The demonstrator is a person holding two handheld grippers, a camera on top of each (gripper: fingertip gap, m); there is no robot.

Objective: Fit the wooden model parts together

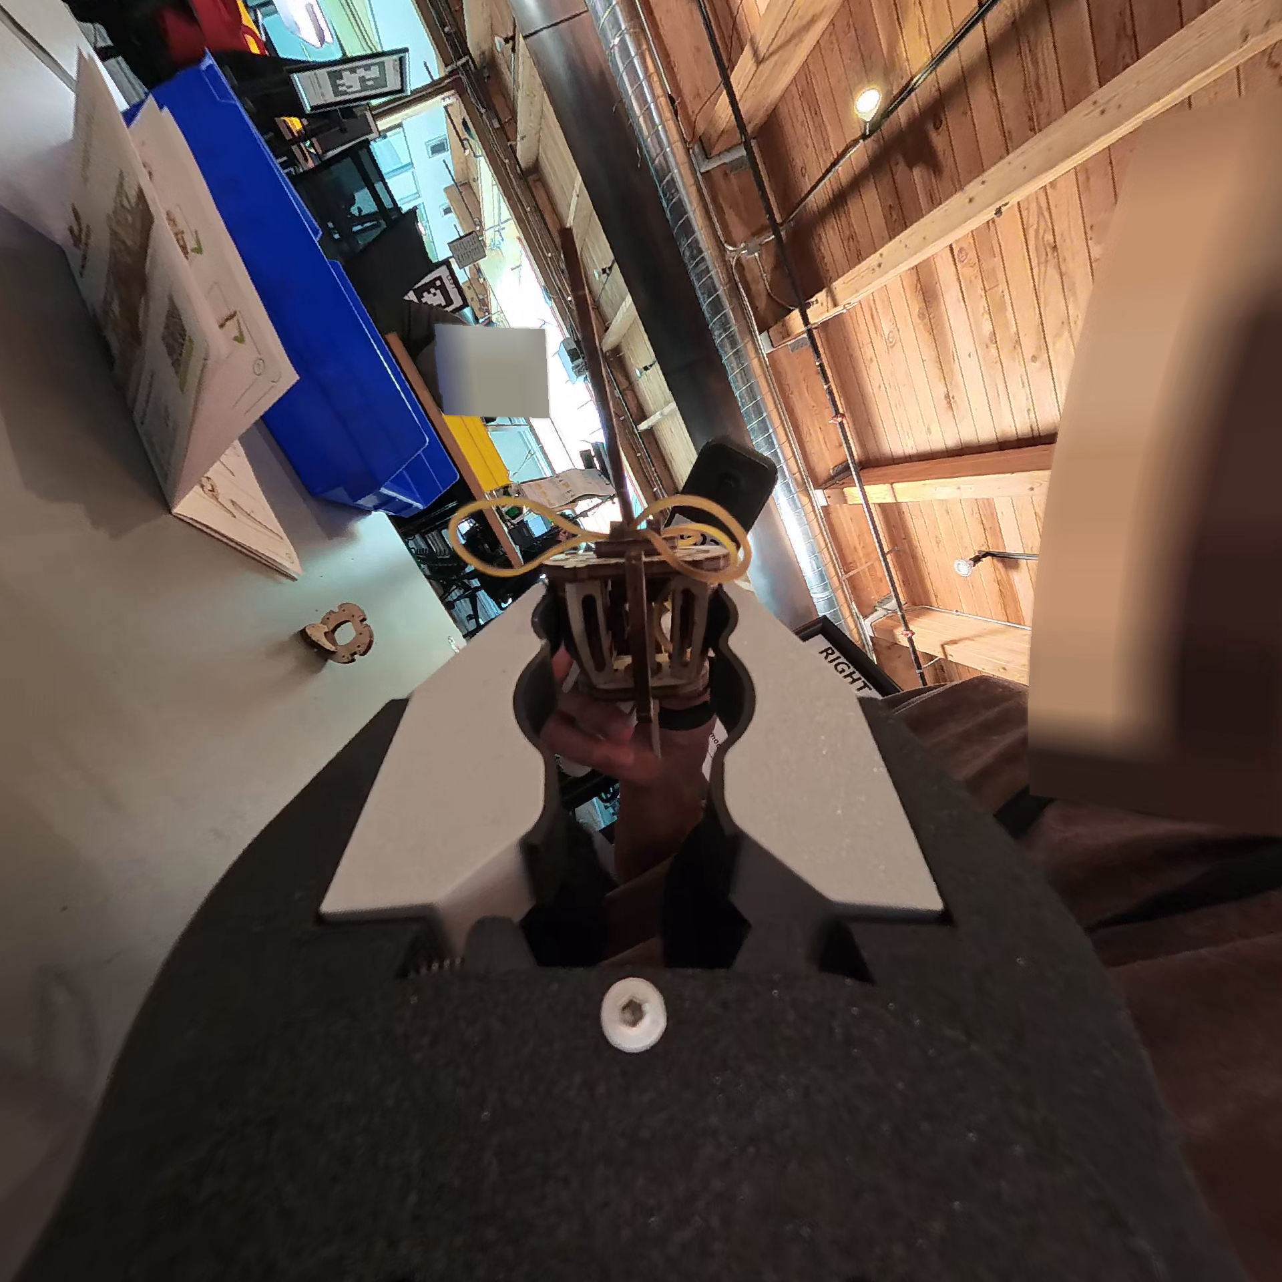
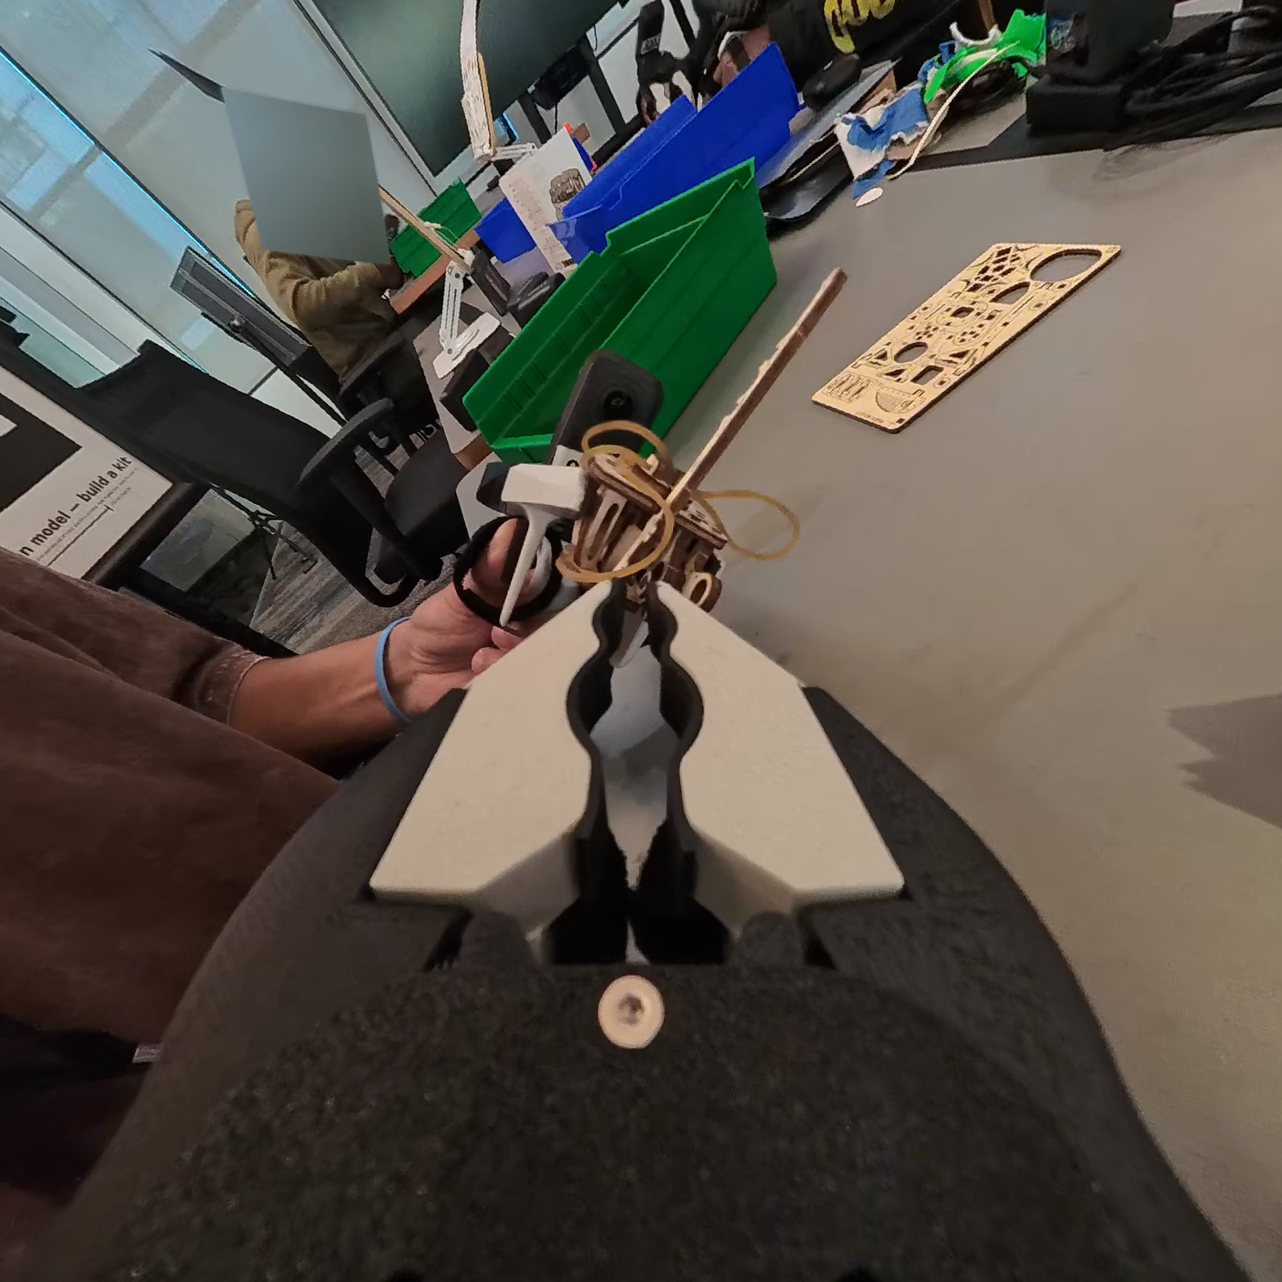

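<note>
The wooden model point(image 1: 635, 628), a small pale-and-dark laser-cut assembly with slotted curved ribs, is held up off the surface, a long thin dark stick point(image 1: 596, 374) running through it and yellow rubber bands point(image 1: 485, 541) looped loosely about its top. A small loose wooden part point(image 1: 340, 631) lies flat on the grey surface. A pale punched-out parts sheet point(image 2: 971, 333) lies flat towards the surface's far edge.

Pale laser-cut wooden model point(image 2: 645, 527), matt
</note>
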